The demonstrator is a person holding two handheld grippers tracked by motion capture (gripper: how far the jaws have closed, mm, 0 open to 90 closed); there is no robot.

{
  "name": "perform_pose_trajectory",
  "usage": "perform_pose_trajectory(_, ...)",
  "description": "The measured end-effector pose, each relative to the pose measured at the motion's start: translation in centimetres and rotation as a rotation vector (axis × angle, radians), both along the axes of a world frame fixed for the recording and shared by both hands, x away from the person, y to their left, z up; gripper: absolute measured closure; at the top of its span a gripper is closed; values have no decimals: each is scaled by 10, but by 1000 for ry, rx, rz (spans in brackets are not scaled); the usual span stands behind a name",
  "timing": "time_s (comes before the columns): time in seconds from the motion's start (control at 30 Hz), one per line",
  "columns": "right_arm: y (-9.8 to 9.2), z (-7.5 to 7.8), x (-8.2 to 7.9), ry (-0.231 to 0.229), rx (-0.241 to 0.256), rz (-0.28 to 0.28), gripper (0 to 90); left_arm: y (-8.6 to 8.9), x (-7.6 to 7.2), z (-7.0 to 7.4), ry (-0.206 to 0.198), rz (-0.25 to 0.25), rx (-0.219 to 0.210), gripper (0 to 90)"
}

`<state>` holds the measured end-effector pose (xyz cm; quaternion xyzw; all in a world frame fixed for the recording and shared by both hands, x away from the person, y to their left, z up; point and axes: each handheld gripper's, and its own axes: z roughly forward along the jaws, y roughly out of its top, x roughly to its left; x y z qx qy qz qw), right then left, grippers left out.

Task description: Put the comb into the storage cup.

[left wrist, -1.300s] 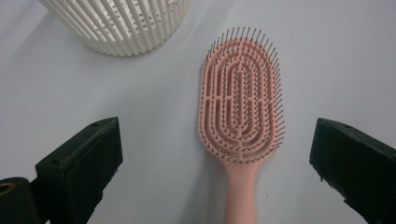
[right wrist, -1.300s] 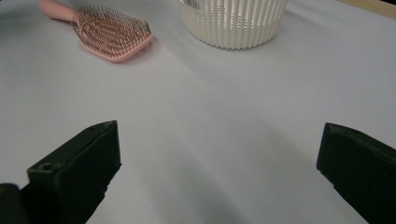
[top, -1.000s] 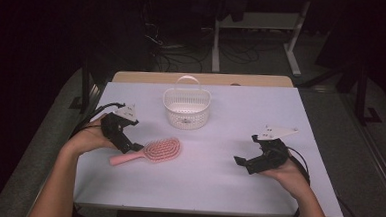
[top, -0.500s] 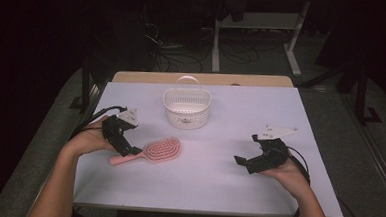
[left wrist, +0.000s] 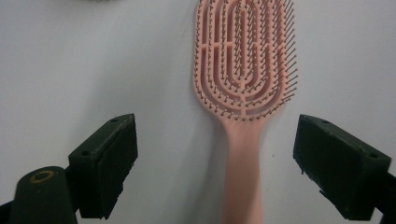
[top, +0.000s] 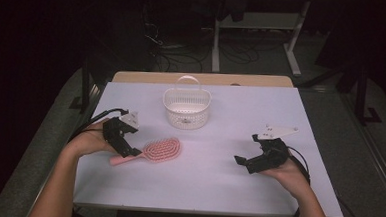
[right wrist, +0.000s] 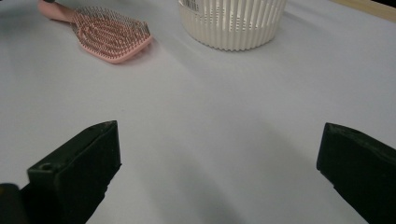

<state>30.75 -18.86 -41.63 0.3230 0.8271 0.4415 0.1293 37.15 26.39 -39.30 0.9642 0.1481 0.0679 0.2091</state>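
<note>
In the high view, two forearms enter from the bottom edge. The left gripper (top: 128, 150) sits left of centre, over the handle end of the pink hairbrush (top: 153, 151), which lies flat on the white table (top: 207, 179) with its bristles up and its head pointing toward the middle of the frame. In the left gripper view the jaws stand wide apart, released, one on each side of the brush handle (left wrist: 243, 172) and not touching it. At lower right of the high view, the right gripper (top: 248, 161) hovers above bare table, well apart from the brush; its own view shows the jaws spread wide, holding nothing. Farther up, near the centre, stands a white basket (top: 186, 108), just beyond the brush.
</note>
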Motion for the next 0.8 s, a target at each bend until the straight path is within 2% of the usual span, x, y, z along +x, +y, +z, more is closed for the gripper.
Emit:
perform_pose_trajectory(0.53, 0, 0, 0, 1, 1, 0, 0, -6, -1, -8, 21, 2, 53, 167)
perform_pose_trajectory(0.8, 1, 0, 0, 2, 0, 1, 0, -8, -3, -11, 33, 4, 76, 235)
